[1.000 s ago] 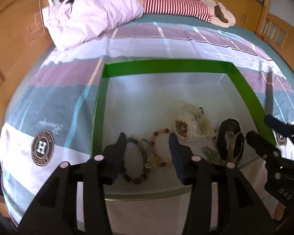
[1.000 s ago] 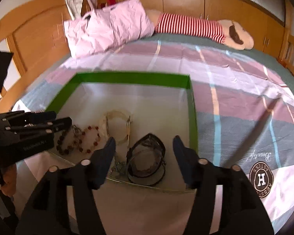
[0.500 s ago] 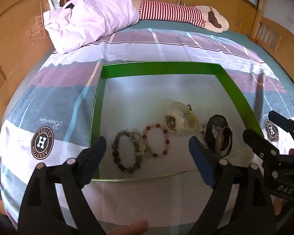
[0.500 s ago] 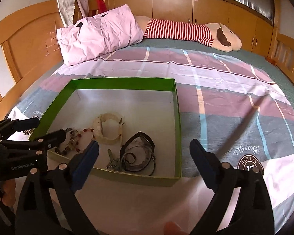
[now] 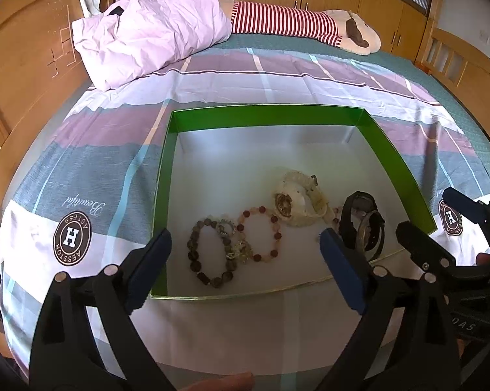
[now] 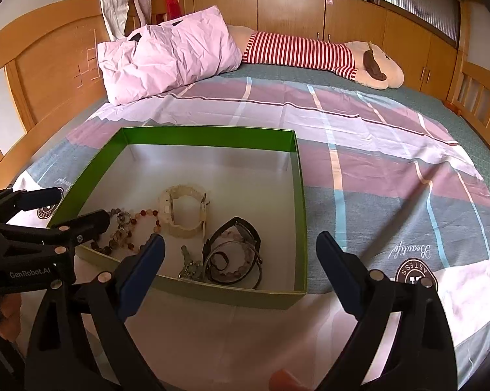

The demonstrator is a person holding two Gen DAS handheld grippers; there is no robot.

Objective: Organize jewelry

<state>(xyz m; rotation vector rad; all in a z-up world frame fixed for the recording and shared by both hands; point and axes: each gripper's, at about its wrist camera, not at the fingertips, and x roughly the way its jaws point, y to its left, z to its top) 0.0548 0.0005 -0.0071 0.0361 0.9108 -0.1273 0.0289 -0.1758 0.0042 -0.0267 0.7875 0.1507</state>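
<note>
A green-walled box (image 5: pixel 267 110) lies on the bed and holds the jewelry near its front. In it are a dark bead bracelet (image 5: pixel 192 254), a red bead bracelet (image 5: pixel 275 224), a cream watch (image 5: pixel 297 202) and a black watch (image 5: pixel 359 218). My left gripper (image 5: pixel 245 239) hovers over the front rim; its jaws are opening, and nothing is gripped. My right gripper (image 6: pixel 240 239) stands open above the black watch (image 6: pixel 235 238) and the box's (image 6: pixel 212 137) right front corner, touching nothing. Each gripper shows at the edge of the other's view.
The box rests on a striped bedsheet (image 6: pixel 391 163). A pink pillow (image 6: pixel 170 55) and a red-striped plush toy (image 6: pixel 297 52) lie at the far end. A wooden headboard (image 6: pixel 49 65) runs along the left, cupboards (image 6: pixel 342 22) behind.
Both grippers' jaws have spread from fairly narrow to wide. Both views have drawn back a little, so the fingertips are now at the box's front rim instead of over the jewelry.
</note>
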